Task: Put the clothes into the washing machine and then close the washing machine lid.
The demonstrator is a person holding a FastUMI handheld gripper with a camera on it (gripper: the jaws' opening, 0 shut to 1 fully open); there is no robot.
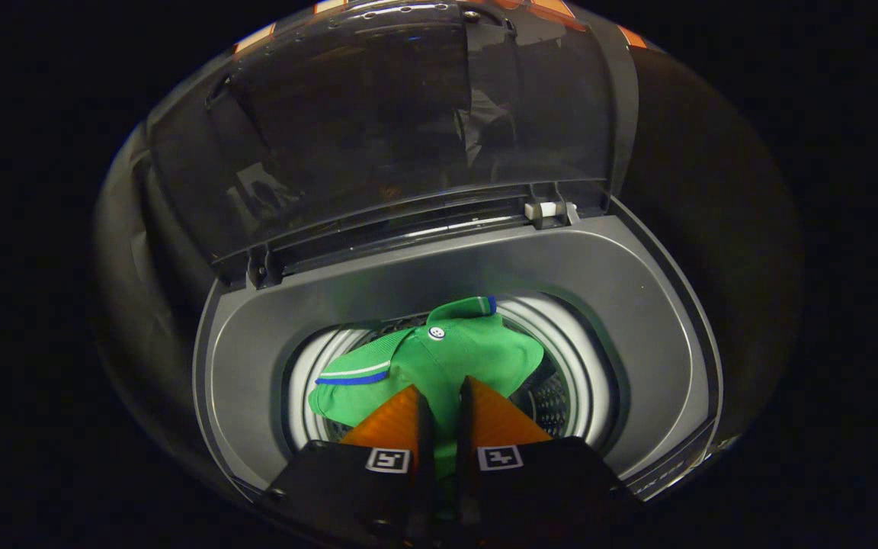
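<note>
Over the open drum: gripper (pixel 439 396) with fingers nearly together, pinching a fold of green shirt (pixel 447 358) between both tips, gripping it. Shirt hanging from the tips over the drum mouth, not fully dropped in; white button (pixel 437 332) just ahead of the fingers, blue-and-white trimmed collar or cuff (pixel 353 375) spread off to the left side, another trimmed edge (pixel 485 303) beyond. Perforated metal drum (pixel 553 400) and white inner ring (pixel 588 351) showing around the shirt. Grey top deck of washing machine (pixel 622 305) surrounding the opening. Smoky see-through lid (pixel 408 130) standing raised beyond, hinged at the back, white hinge clip (pixel 548 211) at its right base
</note>
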